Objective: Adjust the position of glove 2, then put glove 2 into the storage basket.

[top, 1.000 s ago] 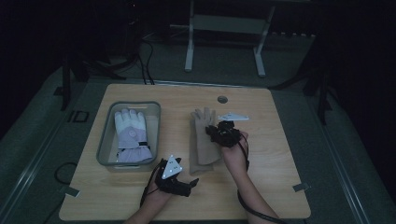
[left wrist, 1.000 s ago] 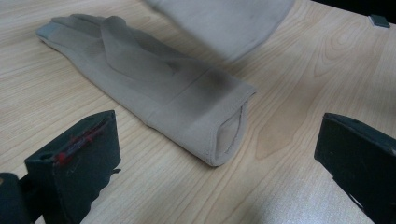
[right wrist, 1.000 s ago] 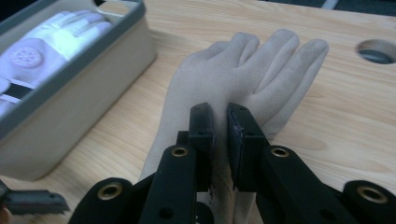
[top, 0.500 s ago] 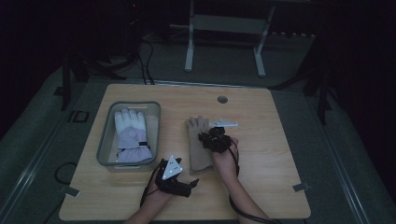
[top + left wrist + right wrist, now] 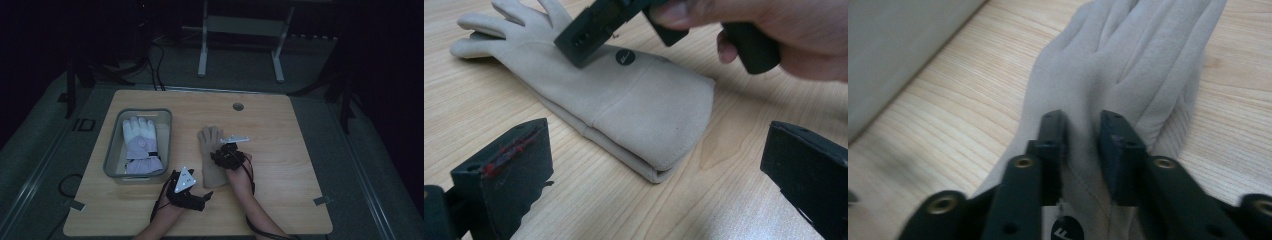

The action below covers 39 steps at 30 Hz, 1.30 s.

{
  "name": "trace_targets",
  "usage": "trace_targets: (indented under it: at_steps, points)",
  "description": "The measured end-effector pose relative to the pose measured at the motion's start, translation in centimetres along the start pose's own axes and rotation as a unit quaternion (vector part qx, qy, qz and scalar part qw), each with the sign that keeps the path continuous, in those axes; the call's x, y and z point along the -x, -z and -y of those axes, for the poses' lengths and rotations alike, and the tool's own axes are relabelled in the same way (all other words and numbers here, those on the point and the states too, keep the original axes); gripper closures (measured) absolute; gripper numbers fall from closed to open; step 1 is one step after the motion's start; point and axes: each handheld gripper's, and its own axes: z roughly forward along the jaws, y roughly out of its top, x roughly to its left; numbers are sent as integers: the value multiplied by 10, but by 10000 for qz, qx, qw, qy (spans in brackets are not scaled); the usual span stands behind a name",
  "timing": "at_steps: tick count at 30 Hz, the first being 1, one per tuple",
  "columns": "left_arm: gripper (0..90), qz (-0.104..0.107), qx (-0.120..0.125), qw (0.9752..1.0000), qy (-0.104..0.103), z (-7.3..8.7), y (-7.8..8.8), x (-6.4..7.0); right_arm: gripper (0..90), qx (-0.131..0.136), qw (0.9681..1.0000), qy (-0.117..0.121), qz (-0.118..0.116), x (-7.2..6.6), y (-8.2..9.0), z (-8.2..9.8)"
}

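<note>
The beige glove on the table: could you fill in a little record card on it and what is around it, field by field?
Glove: beige glove lying flat on the wooden table, fingers pointing away from the person
Right gripper: right gripper low over the glove's back; its jaws have just been opening, a narrow gap with glove fabric showing between them, no clear grip
Left gripper: left gripper near the glove's cuff, jaws wide apart, holding nothing
Bin: grey bin left of the glove
In the bin: white glove
</note>
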Motion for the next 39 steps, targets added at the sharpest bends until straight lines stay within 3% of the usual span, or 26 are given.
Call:
trace_targets:
  at_steps: [2, 5, 11, 15, 20, 26, 28, 35, 39]
  points:
    - [5, 12, -33, 10000, -13, 0, 0, 0, 555, -58, 9998, 65, -150, 1, 3, -2]
    - [5, 57, -78, 9999, -53, -1, -1, 1, 494, -104, 9994, 231, -235, 4, 9, -4]
    - [5, 92, -103, 9999, 13, -1, -2, -1, 357, -71, 9995, 165, -262, 19, 26, -8]
    - [5, 123, -122, 9998, 34, -1, -1, -2, 394, -17, 9997, 175, -170, 31, 37, -8]
    - [5, 88, -286, 9995, -29, -2, -4, -1, 471, -123, 9993, 229, -253, 39, 42, -7]
    - [5, 127, -407, 9991, -88, -2, -6, 0, 468, -70, 9983, 504, -293, 40, 41, -8]
    - [5, 148, -455, 9987, -165, -4, -7, 1, 469, -131, 9986, 424, -303, 41, 42, -10]
    - [5, 402, -526, 9977, -116, -15, -8, 1, 418, -123, 9983, 481, -318, 46, 42, -23]
    - [6, 344, -625, 9971, -271, -22, -10, 2, 415, -48, 9980, 488, -407, 47, 40, -36]
